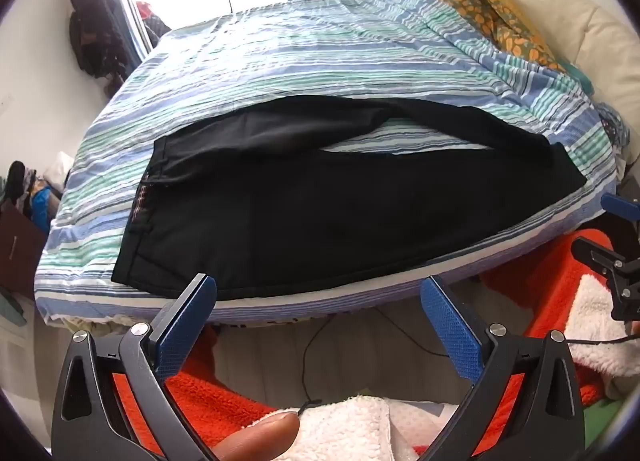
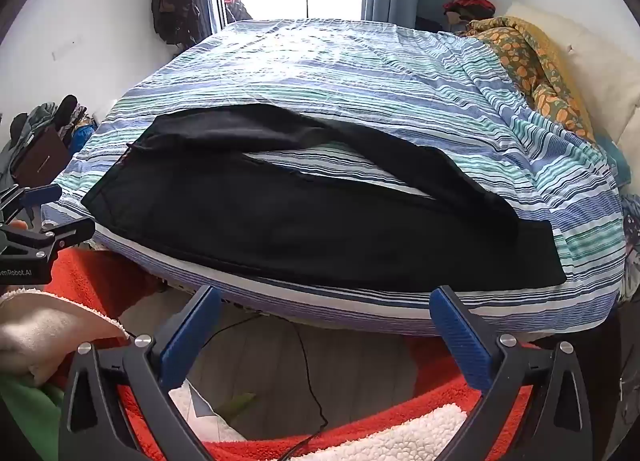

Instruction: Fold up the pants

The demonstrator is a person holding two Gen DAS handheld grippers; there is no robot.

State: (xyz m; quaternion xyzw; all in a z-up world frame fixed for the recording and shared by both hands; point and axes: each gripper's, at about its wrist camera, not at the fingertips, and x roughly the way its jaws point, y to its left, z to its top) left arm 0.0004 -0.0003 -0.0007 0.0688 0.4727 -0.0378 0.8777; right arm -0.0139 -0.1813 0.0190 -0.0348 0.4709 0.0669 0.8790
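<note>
Black pants (image 1: 320, 213) lie spread on the striped bed cover (image 1: 280, 57), waistband to the left and both legs running right with a gap of cover between them. They also show in the right wrist view (image 2: 320, 229). My left gripper (image 1: 318, 293) is open and empty, just in front of the bed's near edge, below the pants. My right gripper (image 2: 326, 303) is open and empty, also short of the near edge. The right gripper shows at the right edge of the left wrist view (image 1: 616, 237); the left gripper shows at the left edge of the right wrist view (image 2: 36, 221).
An orange-patterned blanket (image 1: 488, 9) and a cream pillow (image 1: 576, 21) lie at the bed's right end. Red and white fleece (image 1: 560, 293) and a black cable (image 2: 308, 381) lie on the floor below the grippers. Clothes and bags are piled by the left wall (image 2: 44, 133).
</note>
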